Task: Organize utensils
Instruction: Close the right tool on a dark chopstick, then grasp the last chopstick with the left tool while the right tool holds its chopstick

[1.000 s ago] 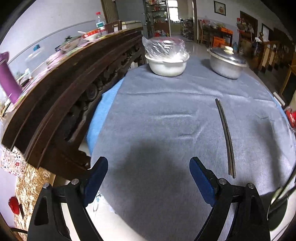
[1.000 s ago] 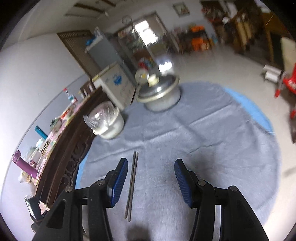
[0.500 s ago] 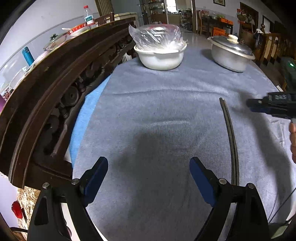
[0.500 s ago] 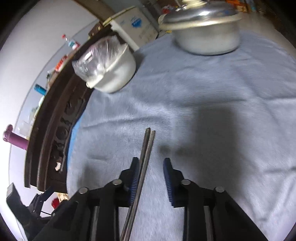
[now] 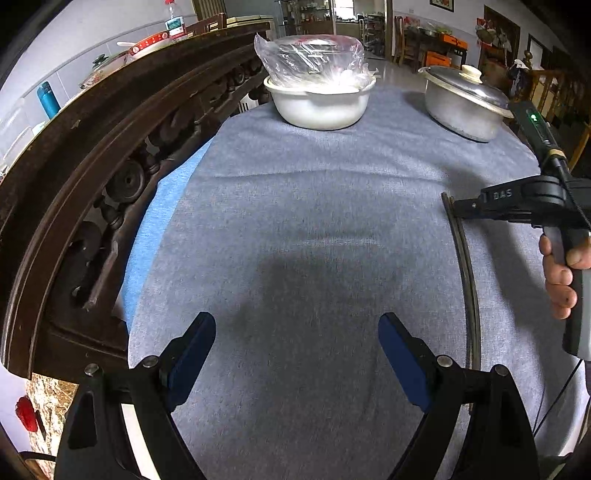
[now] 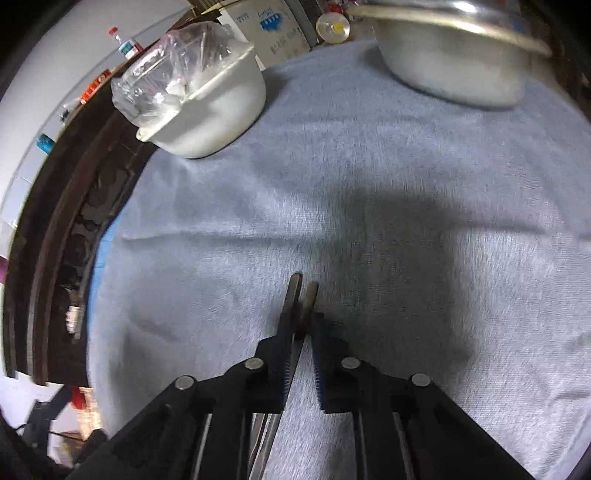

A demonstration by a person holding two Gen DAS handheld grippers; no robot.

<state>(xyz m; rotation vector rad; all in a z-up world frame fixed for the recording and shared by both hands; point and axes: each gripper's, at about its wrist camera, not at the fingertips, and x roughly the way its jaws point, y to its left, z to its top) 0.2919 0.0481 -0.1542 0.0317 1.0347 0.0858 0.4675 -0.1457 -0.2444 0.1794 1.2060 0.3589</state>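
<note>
On a grey cloth [image 5: 314,206] covering the worktop, the right claw [image 6: 301,332] has just been closing and now clamps the far ends of a pair of dark chopsticks [image 6: 301,306] lying along the cloth's right side. The left claw [image 5: 297,354] hangs spread wide above bare fabric. A plastic-covered white bowl [image 5: 319,107] and a lidded metal pot [image 5: 463,107] stand at the far edge.

This is a lived-in home, in its dining area. A desk [image 5: 332,221] under a grey cloth carries a white bowl [image 5: 319,107] wrapped in plastic and a lidded metal pot [image 5: 463,110]. A carved dark wooden chair back [image 5: 110,155] stands beside it, with wooden furniture and framed pictures [image 5: 441,5] beyond.
</note>
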